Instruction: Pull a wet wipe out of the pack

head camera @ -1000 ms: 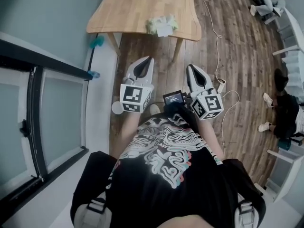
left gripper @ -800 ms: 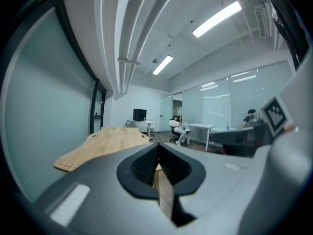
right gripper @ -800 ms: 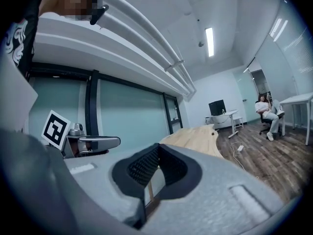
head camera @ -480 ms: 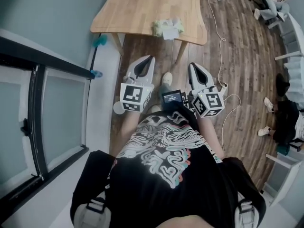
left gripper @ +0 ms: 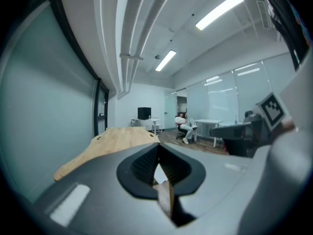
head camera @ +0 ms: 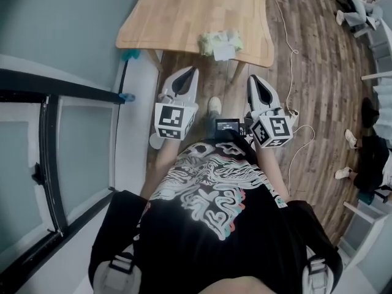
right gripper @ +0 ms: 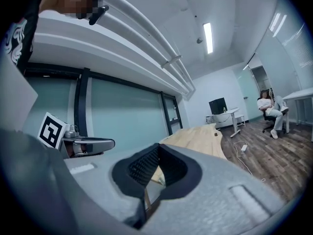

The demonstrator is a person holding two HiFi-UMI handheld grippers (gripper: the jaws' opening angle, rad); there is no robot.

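Observation:
The wet wipe pack, pale green with a white flap, lies near the front edge of the wooden table in the head view. My left gripper and right gripper are held side by side over the floor, short of the table edge, both pointing at it. Each has its jaws shut with nothing between them. In the left gripper view the closed left gripper points along the tabletop. In the right gripper view the right gripper does the same towards the table.
A white cable and power strip lie on the wood floor at the right. Table legs stand just ahead of the grippers. A dark-framed glass wall runs along the left. A seated person and white desks are far back.
Both grippers have moved forward towards the table together. The table edge and the pack now sit lower and nearer in the head view. The jaws stayed shut.

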